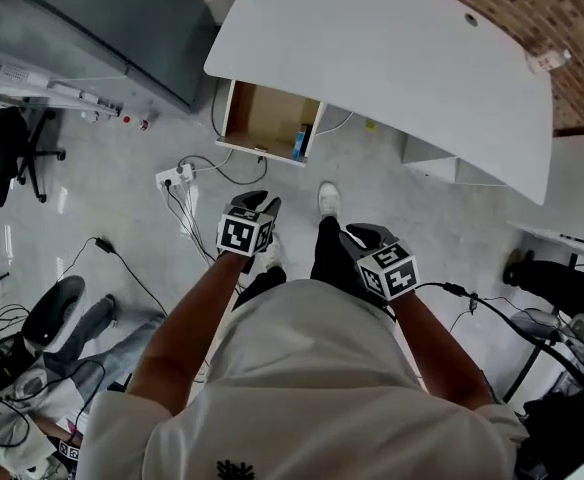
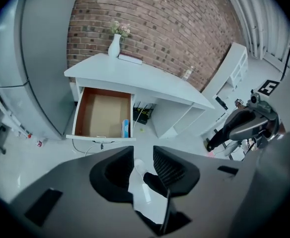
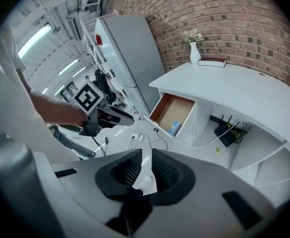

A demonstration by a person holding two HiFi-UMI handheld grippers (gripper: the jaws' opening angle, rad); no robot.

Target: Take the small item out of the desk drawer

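From where the person stands, back from the curved white desk (image 1: 392, 68), both bare forearms are bent forward at waist height. The left gripper (image 1: 262, 204), black moulded plastic topped by a cube of square markers, points towards the desk with its ribbed jaws parted and nothing between them. The right gripper (image 1: 365, 234) is level beside it, its jaws a narrow slit apart and likewise empty. Under the desk's left end, the open white-fronted drawer with a plain brown bottom (image 1: 262, 118) holds the small blue item (image 1: 300, 144), perhaps a slim box, set against the drawer's right wall, well apart from both grippers.
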